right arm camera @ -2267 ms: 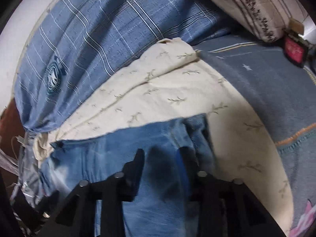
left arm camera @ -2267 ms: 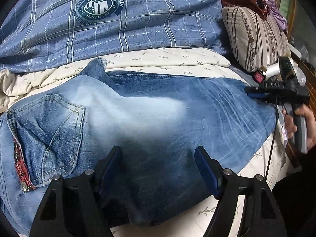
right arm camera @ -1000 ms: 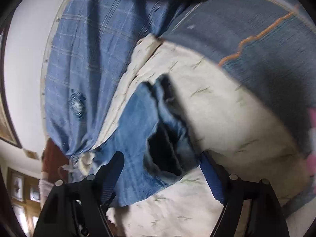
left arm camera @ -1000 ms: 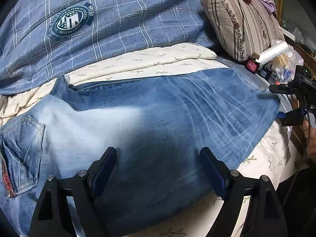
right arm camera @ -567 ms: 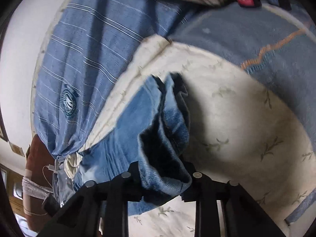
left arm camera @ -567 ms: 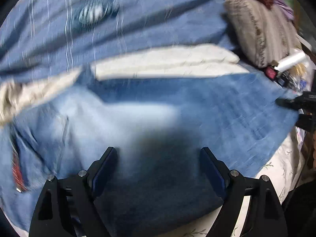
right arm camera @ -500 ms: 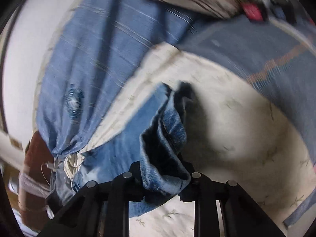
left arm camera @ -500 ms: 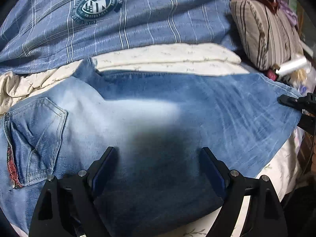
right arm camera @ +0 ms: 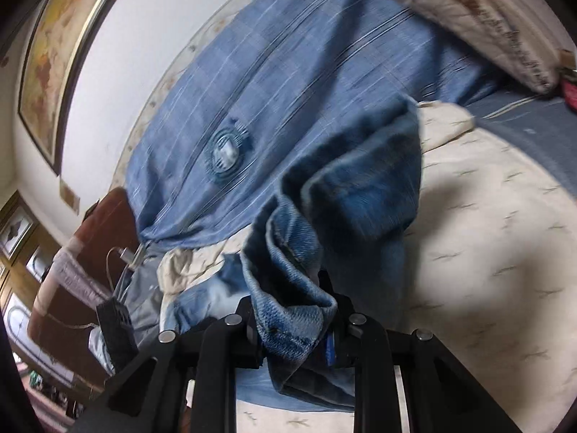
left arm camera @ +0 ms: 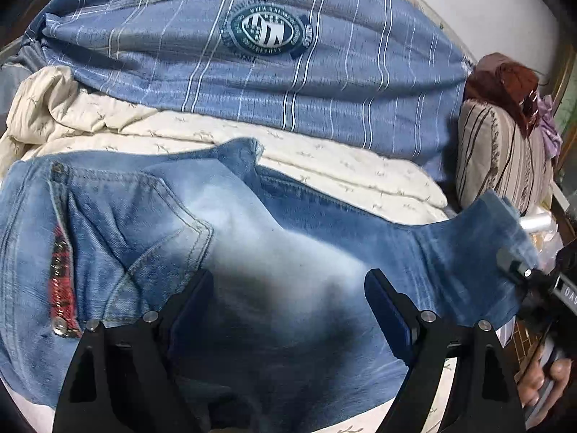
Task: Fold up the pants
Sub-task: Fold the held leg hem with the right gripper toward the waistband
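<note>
The right gripper [right arm camera: 294, 319] is closed tight on the hem of the jeans [right arm camera: 346, 195]. The folded cuff [right arm camera: 292, 324] is pinched between its two black fingers, and a bit of blue pad [right arm camera: 329, 348] shows at the right finger. From the grip the leg cloth rises in a loose bunch, off the cream blanket [right arm camera: 487, 259], and its shadow falls on the blanket to the right. In the left wrist view this gripper [left arm camera: 519, 270] is at the right edge, with the raised leg end [left arm camera: 505, 227] hanging from it and a hand [left arm camera: 544, 379] below it on the handle.

The left gripper [left arm camera: 288, 299] stands wide open above the jeans [left arm camera: 288, 288]. Its blue pads [left arm camera: 384, 312] are well apart and nothing is between them; whether the tips touch the denim I cannot tell. The jeans lie across the cream blanket [left arm camera: 144, 126] on the bed, with the seat side to the left. There a back pocket [left arm camera: 144, 223] and a strip of red plaid lining [left arm camera: 61, 281] are visible. The faded middle of the leg is just in front of the open fingers.

Behind the jeans is a big blue striped duvet [left arm camera: 252, 83] with a round badge [left arm camera: 267, 32]. At the right a striped pillow [left arm camera: 505, 158] leans, with a brown cloth [left arm camera: 505, 79] on top. In the right wrist view a framed picture [right arm camera: 47, 54] hangs on the white wall.
</note>
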`<state>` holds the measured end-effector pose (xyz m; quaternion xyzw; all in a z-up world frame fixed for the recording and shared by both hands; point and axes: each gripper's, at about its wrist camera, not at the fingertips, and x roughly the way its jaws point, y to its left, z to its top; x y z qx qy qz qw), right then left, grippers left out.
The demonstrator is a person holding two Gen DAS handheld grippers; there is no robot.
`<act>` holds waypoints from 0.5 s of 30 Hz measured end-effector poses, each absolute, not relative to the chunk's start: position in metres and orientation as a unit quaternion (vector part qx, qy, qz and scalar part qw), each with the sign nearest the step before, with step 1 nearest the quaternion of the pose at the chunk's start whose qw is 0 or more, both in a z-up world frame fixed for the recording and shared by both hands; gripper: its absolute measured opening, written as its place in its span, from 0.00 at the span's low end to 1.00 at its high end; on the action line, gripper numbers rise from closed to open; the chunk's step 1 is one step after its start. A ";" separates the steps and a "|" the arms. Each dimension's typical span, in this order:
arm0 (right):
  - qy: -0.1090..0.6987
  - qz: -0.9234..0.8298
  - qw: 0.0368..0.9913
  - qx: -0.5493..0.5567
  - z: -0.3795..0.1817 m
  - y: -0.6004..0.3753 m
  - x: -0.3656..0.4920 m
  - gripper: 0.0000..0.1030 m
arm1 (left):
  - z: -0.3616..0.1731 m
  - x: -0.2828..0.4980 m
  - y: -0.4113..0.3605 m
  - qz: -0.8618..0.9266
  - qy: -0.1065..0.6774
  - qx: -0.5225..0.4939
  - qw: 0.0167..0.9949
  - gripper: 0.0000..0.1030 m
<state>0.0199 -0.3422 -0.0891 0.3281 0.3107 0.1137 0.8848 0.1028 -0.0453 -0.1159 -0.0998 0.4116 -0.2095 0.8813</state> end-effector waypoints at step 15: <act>0.429 0.185 0.805 0.366 -0.147 -0.273 0.065 0.63 | -0.097 0.103 -0.006 -0.165 0.368 -0.097 0.910 0.84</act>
